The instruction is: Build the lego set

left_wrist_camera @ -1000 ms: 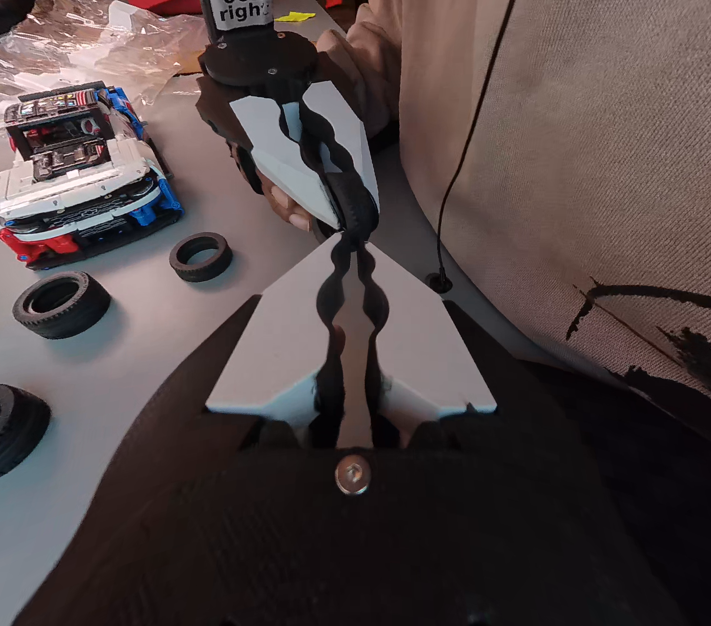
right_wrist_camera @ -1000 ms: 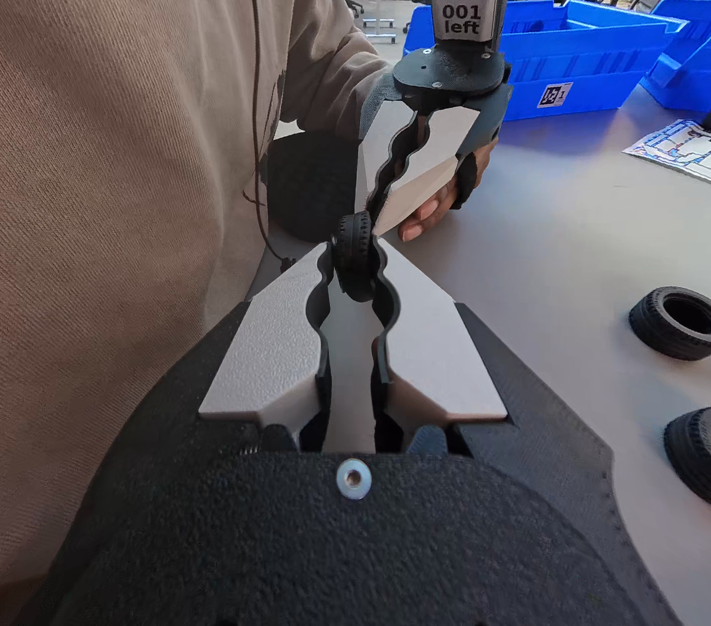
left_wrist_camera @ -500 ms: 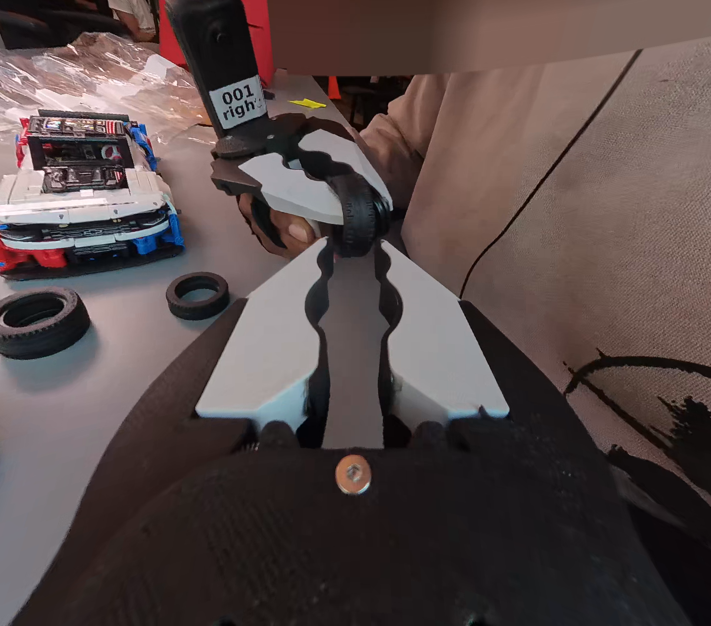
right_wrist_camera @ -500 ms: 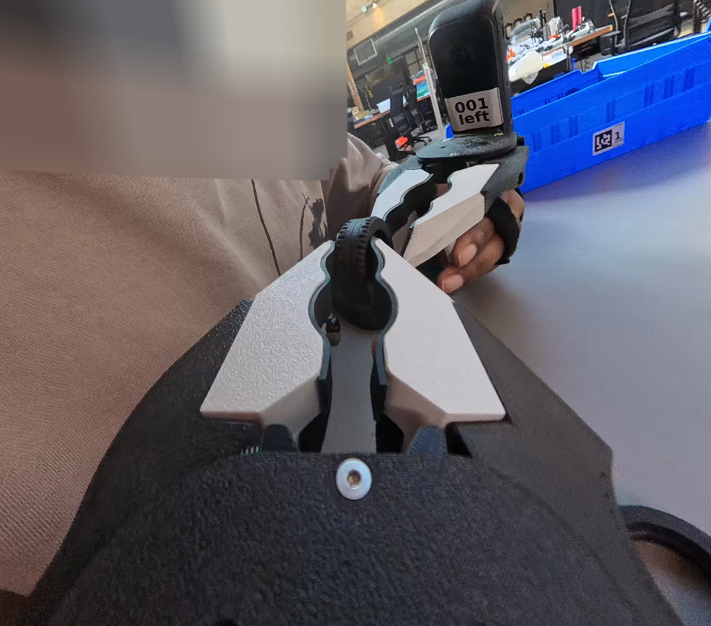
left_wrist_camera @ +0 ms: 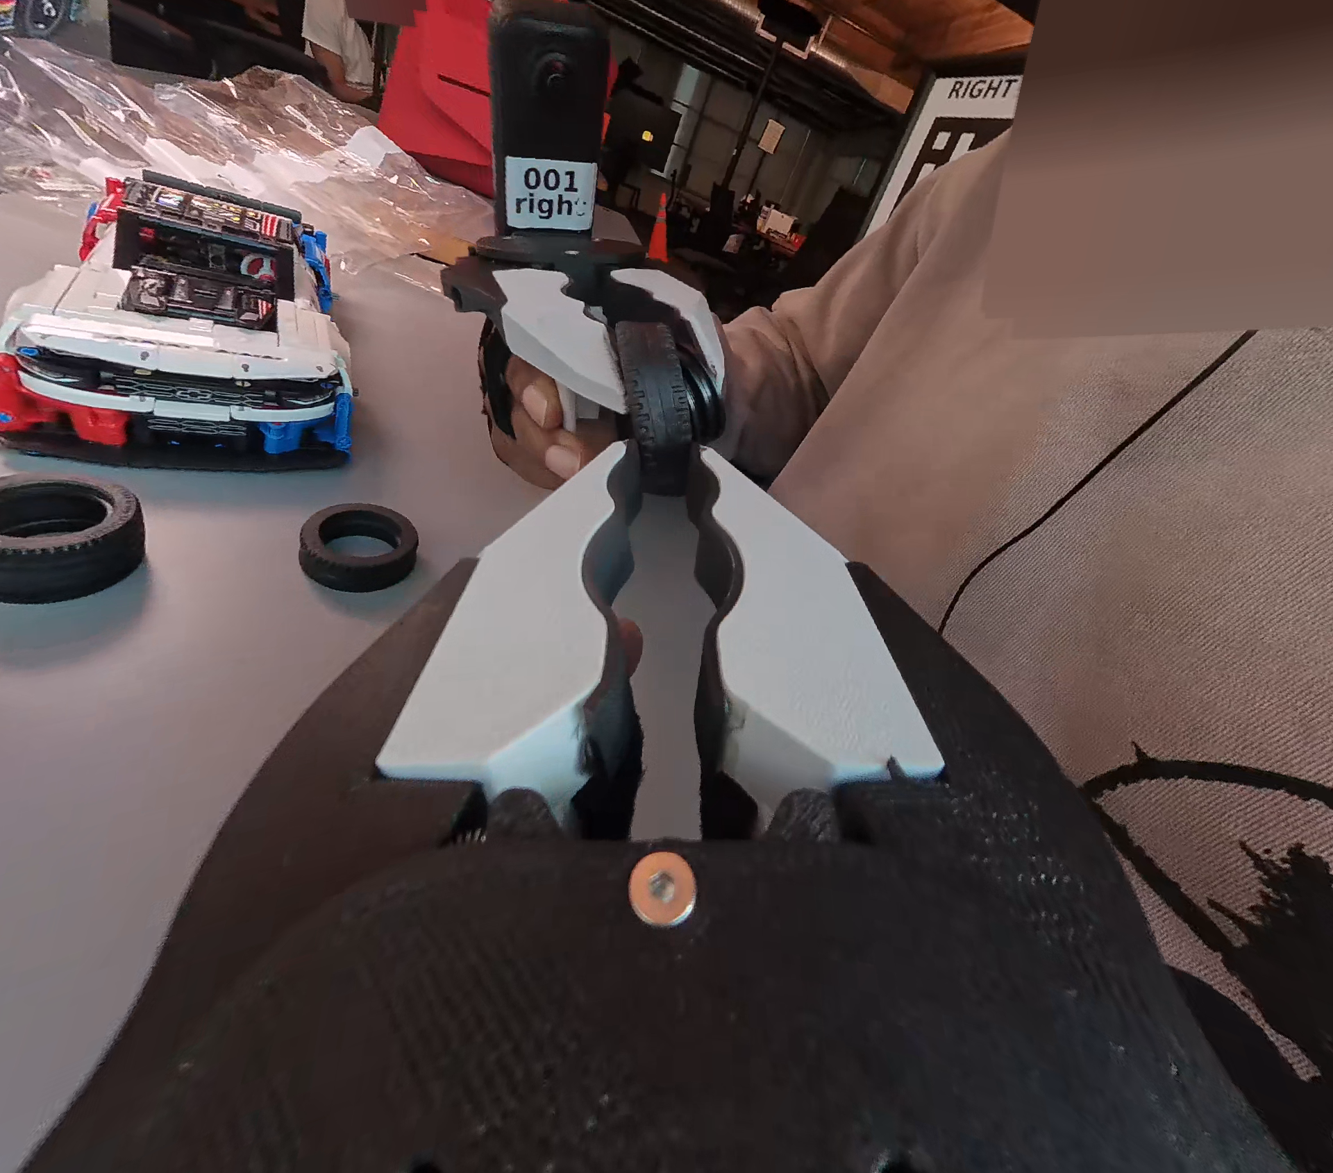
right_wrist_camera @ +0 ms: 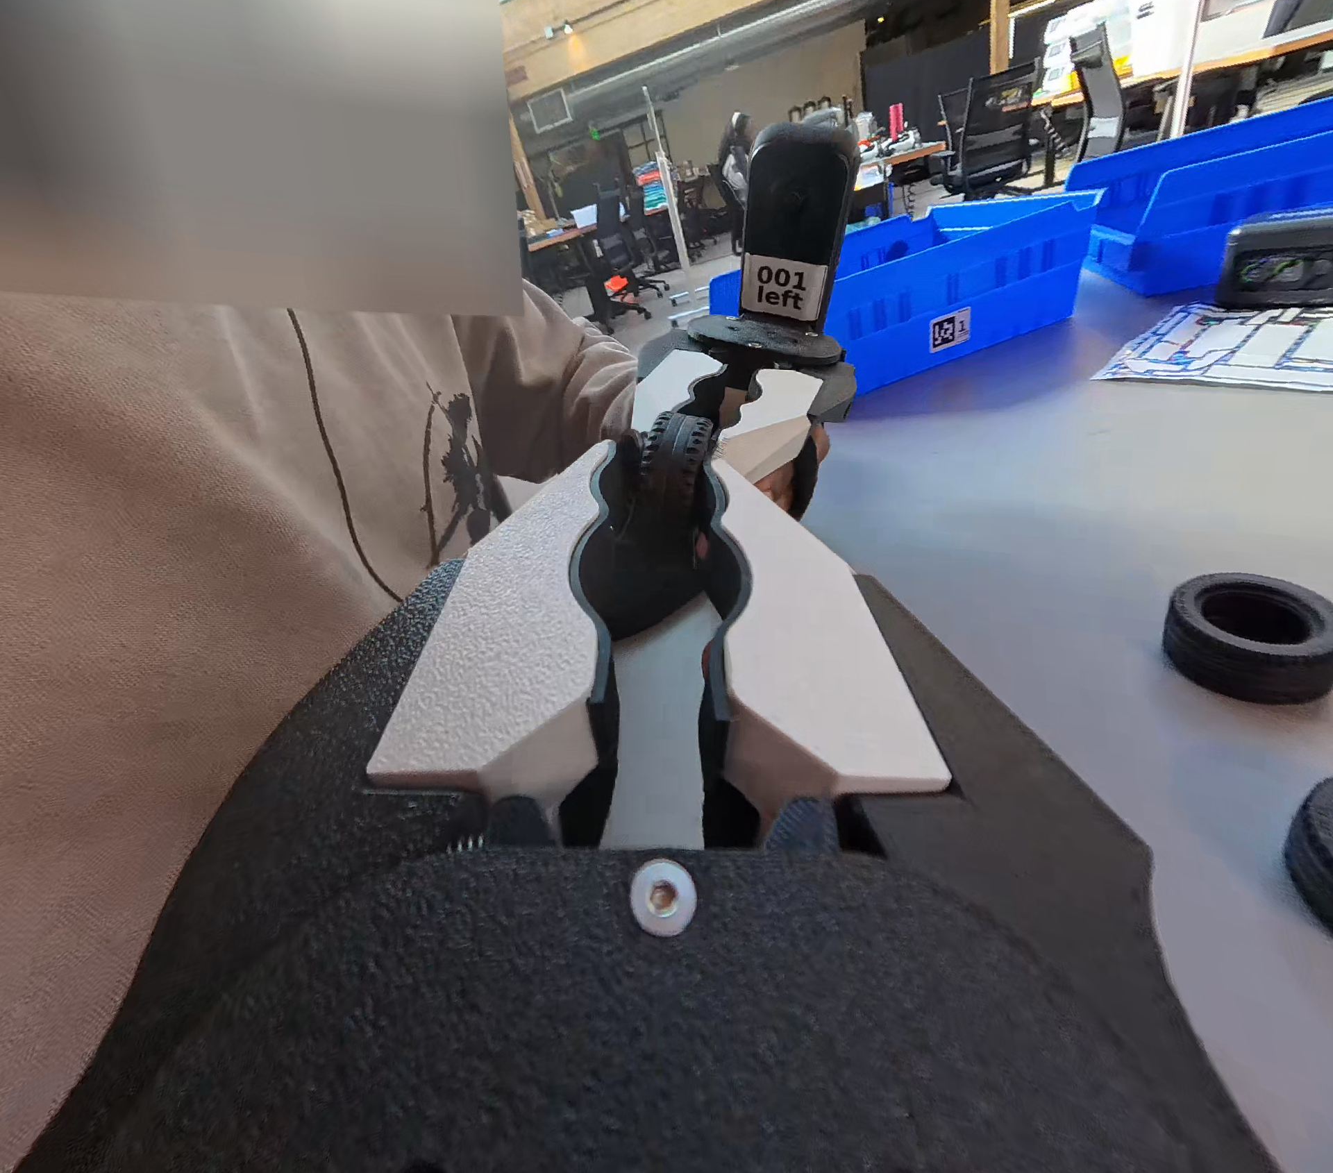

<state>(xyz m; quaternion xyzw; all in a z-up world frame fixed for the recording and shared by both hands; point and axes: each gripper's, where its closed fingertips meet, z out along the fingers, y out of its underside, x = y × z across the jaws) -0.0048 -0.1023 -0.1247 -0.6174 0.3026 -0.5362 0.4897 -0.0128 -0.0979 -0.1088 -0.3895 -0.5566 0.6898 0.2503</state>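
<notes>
Across the grey table (left_wrist_camera: 180, 742), your largest piece is the white, red and blue lego car (left_wrist_camera: 173, 345), standing toward the far side just in front of crumpled clear plastic (left_wrist_camera: 180, 129). Blue bins (right_wrist_camera: 974, 273) line the far edge on your right, with an instruction sheet (right_wrist_camera: 1226, 345) near them. Loose tires lie apart on bare tabletop: a large tire (left_wrist_camera: 65, 533) and a smaller ring tire (left_wrist_camera: 358, 547) in front of the car, and another tire (right_wrist_camera: 1251, 637) to the right, with open surface around each. Near the table's front edge, close to your torso, your right gripper (right_wrist_camera: 660, 468) pinches a small black wheel (right_wrist_camera: 671, 453). Your left gripper (left_wrist_camera: 663, 468) has its fingertips slightly spread around that wheel's tread; you cannot tell whether they press it.
</notes>
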